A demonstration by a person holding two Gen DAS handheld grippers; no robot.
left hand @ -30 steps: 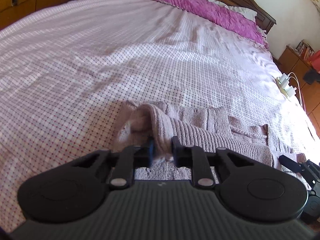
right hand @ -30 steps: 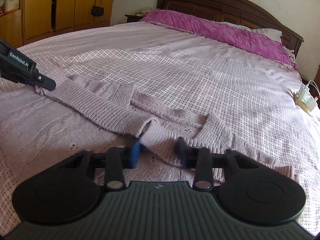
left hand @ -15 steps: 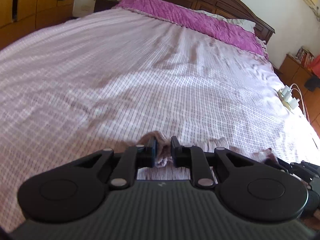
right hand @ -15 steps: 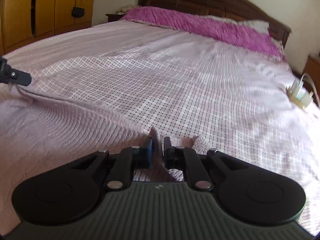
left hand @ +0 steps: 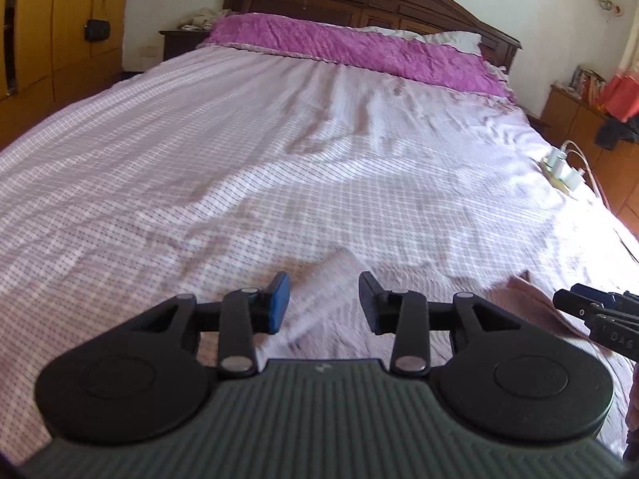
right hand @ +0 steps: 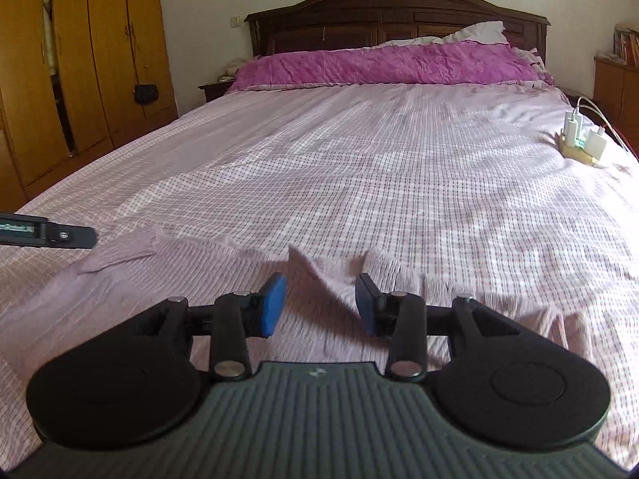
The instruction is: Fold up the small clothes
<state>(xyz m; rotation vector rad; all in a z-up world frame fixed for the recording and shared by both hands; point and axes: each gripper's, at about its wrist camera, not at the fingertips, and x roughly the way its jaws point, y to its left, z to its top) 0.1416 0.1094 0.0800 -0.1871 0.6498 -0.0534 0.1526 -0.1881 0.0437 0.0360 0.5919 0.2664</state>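
Letting go is the news in the left wrist view: the left gripper [left hand: 323, 299], which pinched a bunched fold of the sweater [left hand: 335, 307] a second ago, has its jaws opening, spread with the knit lying loose between and below them, no pad pressing on it. The fabric's edge now rests flat on the bed [left hand: 279, 151], and the right gripper [left hand: 591, 311] shows at the right edge over a pinker corner of the garment.

In the right wrist view the right gripper [right hand: 319, 299] tells the same story: jaws opening and apart, with the sweater [right hand: 199, 279] spread on the bed [right hand: 399, 159] under them, a small peak of cloth standing between the pads. The left gripper [right hand: 52, 233] hangs beside the sleeve. This fold looks laid down; a fresh grip for the next fold probably follows.
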